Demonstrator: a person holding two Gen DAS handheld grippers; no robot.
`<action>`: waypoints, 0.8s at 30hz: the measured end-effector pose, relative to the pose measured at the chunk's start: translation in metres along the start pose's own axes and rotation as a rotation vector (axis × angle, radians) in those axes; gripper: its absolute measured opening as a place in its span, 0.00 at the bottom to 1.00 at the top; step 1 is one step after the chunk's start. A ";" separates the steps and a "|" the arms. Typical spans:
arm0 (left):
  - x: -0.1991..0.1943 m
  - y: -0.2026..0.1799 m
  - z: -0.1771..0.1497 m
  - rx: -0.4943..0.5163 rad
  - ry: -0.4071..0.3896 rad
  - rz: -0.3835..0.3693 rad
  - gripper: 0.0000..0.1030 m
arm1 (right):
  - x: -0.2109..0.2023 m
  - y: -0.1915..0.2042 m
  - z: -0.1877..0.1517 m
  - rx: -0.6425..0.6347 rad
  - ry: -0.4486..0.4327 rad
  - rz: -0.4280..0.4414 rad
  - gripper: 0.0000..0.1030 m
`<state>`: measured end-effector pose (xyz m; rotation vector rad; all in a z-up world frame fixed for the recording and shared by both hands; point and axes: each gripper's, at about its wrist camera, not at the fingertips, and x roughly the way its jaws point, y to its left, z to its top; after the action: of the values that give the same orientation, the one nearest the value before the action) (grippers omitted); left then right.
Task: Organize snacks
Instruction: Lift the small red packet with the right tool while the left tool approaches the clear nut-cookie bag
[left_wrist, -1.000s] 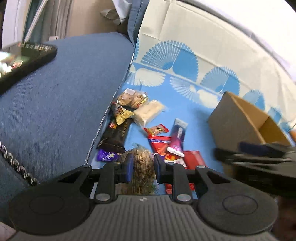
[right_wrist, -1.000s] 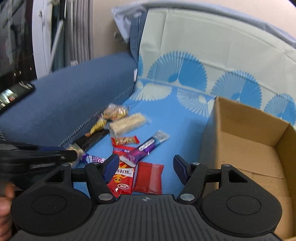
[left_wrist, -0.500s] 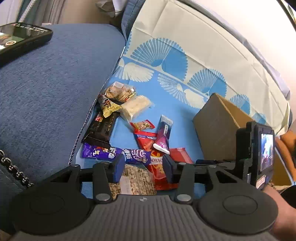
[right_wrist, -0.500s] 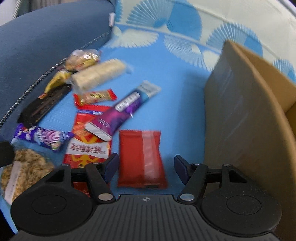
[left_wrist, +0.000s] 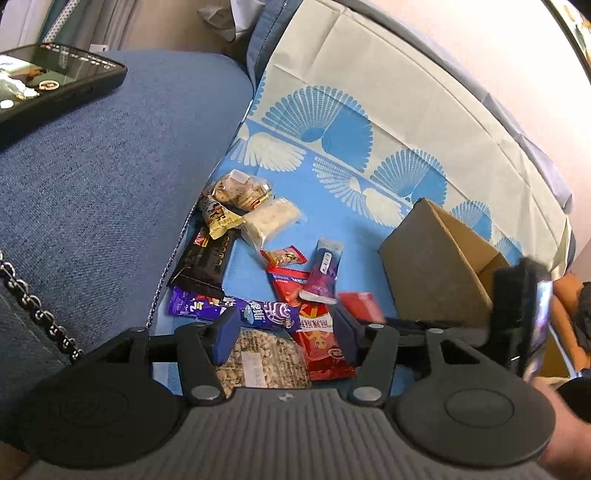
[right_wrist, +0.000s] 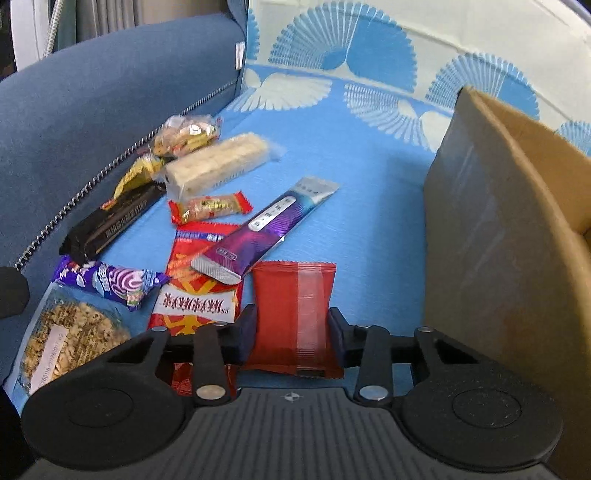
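Several snack packets lie on a blue patterned cloth (right_wrist: 369, 192). My right gripper (right_wrist: 291, 328) has its jaws closed in against both sides of a plain red packet (right_wrist: 295, 302); it also shows in the left wrist view (left_wrist: 362, 306). My left gripper (left_wrist: 282, 326) is open above a clear bag of grain crackers (left_wrist: 262, 362), a purple candy bar (left_wrist: 236, 308) and a red chip packet (left_wrist: 321, 339). A purple and silver bar (right_wrist: 266, 229) lies across the red chip packet (right_wrist: 199, 291).
An open cardboard box (right_wrist: 509, 236) stands right of the snacks; it also shows in the left wrist view (left_wrist: 436, 266). A blue sofa cushion (left_wrist: 110, 166) rises on the left with a phone (left_wrist: 48, 81) on it. More snacks lie beside the cushion: a black bar (right_wrist: 110, 221), a pale wafer pack (right_wrist: 218, 162).
My right gripper dropped toward the snacks and its jaws closed onto the plain red packet. My left gripper let go of the cracker bag, opened wide and pulled back a little.
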<state>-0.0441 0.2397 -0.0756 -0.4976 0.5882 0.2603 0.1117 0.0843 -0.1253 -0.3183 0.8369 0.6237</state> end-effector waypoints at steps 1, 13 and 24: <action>0.000 -0.001 0.000 0.008 0.000 0.009 0.60 | -0.004 -0.001 0.001 0.003 -0.008 -0.002 0.40; 0.027 -0.031 -0.010 0.189 0.112 0.160 0.91 | -0.099 -0.001 -0.008 -0.066 -0.041 0.114 0.41; 0.049 -0.041 -0.018 0.243 0.173 0.249 0.99 | -0.073 0.016 -0.065 -0.014 0.078 0.114 0.42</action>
<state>0.0023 0.1996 -0.1021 -0.2121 0.8412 0.3792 0.0263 0.0360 -0.1109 -0.3106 0.9304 0.7271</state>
